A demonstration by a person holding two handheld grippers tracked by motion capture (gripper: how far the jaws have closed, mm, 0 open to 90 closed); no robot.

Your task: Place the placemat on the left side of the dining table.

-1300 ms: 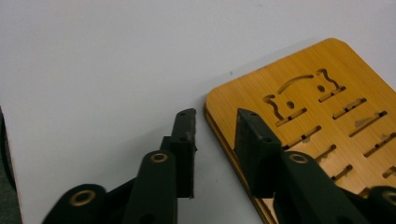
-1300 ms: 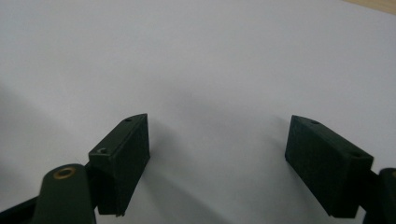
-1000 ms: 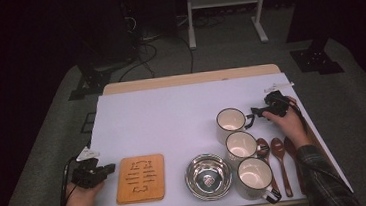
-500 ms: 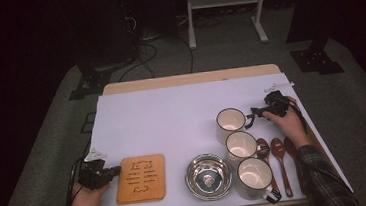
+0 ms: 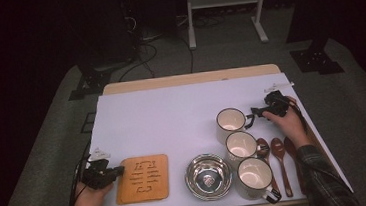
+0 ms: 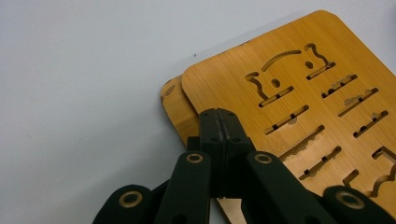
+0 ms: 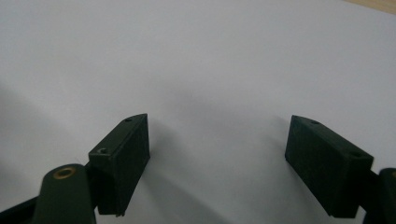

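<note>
Surface [image 5: 172,114]: white sheet, most of it bare; everything sits along the lower edge and right side of the high view.

Bamboo trivets [image 5: 142,178], lower left of the high view: in the left claw view they read as two slotted boards stacked, the top one skewed so a corner of the lower board [image 6: 173,100] pokes out at left. Both flat on the surface, not lifted.

Steel bowl [image 5: 207,169], lower centre, untouched. Three mugs in a diagonal row to its right: far mug [image 5: 231,123], middle mug [image 5: 241,145], near mug [image 5: 253,177]. Wooden spoons [image 5: 279,155] lie just right of the mugs, near the person's right forearm.

Left claw [image 5: 118,171], lower left: clenched, jaws pressed flat together with nothing between them, tips over the near-left corner of the top trivet [image 6: 299,93]. Can't tell if they touch the wood or hover just above.

Right claw [image 5: 253,111], mid right: released, jaws wide apart, bare white sheet between them in the right claw view. In the high view it sits just beside the far mug's handle, not gripping it.

Progress, my read: early. Nothing picked up. Likely next: left claw nudges or separates the trivet stack; right claw takes the far mug. All of it is left to do.
</note>
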